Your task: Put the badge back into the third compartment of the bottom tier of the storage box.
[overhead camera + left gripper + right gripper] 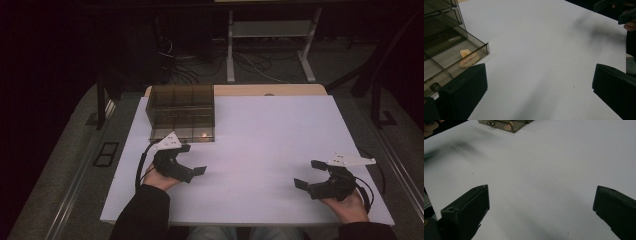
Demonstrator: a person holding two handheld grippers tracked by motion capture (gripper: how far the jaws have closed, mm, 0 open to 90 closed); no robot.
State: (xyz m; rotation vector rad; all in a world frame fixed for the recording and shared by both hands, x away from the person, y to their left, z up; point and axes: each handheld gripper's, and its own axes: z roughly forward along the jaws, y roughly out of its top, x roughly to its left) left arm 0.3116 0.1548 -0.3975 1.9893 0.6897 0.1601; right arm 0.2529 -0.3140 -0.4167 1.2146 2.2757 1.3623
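Note:
A smoky translucent drawer cabinet (181, 111) stands at the back left of the white table (260, 150). Its lowest drawer (454, 62) is pulled out and holds a small orange-and-white piece (469, 60), seen as a bright spot (204, 134) from above. My left gripper (192, 160) sits just in front of the cabinet, open and empty, its jaws wide apart. My right gripper (310, 174) rests near the table's front right, also open with nothing between its fingers. In the right gripper view the cabinet (504, 123) lies far off at the top.
Beyond the table's far edge stand a metal rack frame (270, 45) and tangled cables (175, 65) on the floor. A wooden strip (270, 90) shows along the table's back edge. A small dark knob (434, 87) sits on the drawer front.

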